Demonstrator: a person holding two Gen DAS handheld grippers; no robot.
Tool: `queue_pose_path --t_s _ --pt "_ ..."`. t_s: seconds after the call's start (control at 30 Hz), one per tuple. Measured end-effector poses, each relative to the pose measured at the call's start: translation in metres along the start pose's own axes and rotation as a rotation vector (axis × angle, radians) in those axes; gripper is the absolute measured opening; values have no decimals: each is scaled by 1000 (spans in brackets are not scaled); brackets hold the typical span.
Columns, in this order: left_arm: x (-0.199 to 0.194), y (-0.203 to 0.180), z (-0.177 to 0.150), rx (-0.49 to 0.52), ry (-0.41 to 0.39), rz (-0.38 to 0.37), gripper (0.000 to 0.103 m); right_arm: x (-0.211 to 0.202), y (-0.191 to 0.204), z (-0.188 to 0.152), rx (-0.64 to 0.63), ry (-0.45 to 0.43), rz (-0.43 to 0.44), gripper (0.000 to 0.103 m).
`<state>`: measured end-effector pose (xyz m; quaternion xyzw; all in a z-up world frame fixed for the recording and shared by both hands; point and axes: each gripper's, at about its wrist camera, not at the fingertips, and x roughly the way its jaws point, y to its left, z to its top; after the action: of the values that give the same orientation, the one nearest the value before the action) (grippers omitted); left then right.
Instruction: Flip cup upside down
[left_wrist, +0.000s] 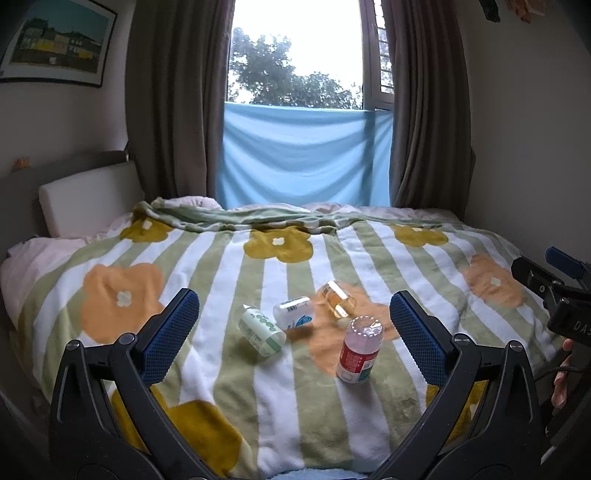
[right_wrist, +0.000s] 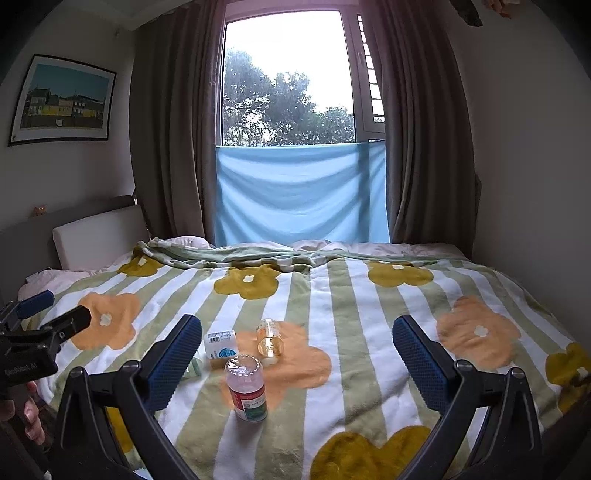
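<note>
Four small containers sit grouped on a bed blanket (left_wrist: 229, 266) striped green and white with orange and mustard flowers.

Nearest: cup (left_wrist: 359, 349) (right_wrist: 246, 387), clear plastic with a red, white and green label band, standing on end with its closed clear end on top, near the edge of an orange flower. Whether an opening faces down I cannot tell.

Far of it: amber clear cup (left_wrist: 337, 298) (right_wrist: 270, 341), lying on its side on the same orange flower.

Left of that: white cup with blue print and a barcode (left_wrist: 293, 312) (right_wrist: 221, 343), tipped on its side.

Farther left: pale green patterned cup (left_wrist: 261, 330), lying on its side; in the right wrist view mostly hidden behind a finger.

Left gripper (left_wrist: 293, 330): jaws spread wide, nothing between the blue pads (left_wrist: 173, 332), held above the near blanket with the group framed between its fingers.

Right gripper (right_wrist: 297, 363): likewise wide apart and empty, blue pads (right_wrist: 421, 365) clear of everything; labelled cup sits between its fingers in view, nearer the left one.

Each gripper shows at the edge of the other's view, with fingertips of a hand (left_wrist: 563, 373) on its handle.

Far side: window (left_wrist: 295, 51) with trees, blue cloth (left_wrist: 306, 158) hung across its lower part, brown curtains (left_wrist: 173, 96) either side, framed picture (left_wrist: 55, 40) on the left wall.
</note>
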<state>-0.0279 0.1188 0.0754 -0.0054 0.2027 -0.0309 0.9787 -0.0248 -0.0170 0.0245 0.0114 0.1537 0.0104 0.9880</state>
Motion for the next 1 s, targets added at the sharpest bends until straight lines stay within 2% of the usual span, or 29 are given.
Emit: queue_pose_path --t_s 1.0 --pt "7 -1 0 5 -1 8 103 4 -6 -1 -3 4 -11 103"
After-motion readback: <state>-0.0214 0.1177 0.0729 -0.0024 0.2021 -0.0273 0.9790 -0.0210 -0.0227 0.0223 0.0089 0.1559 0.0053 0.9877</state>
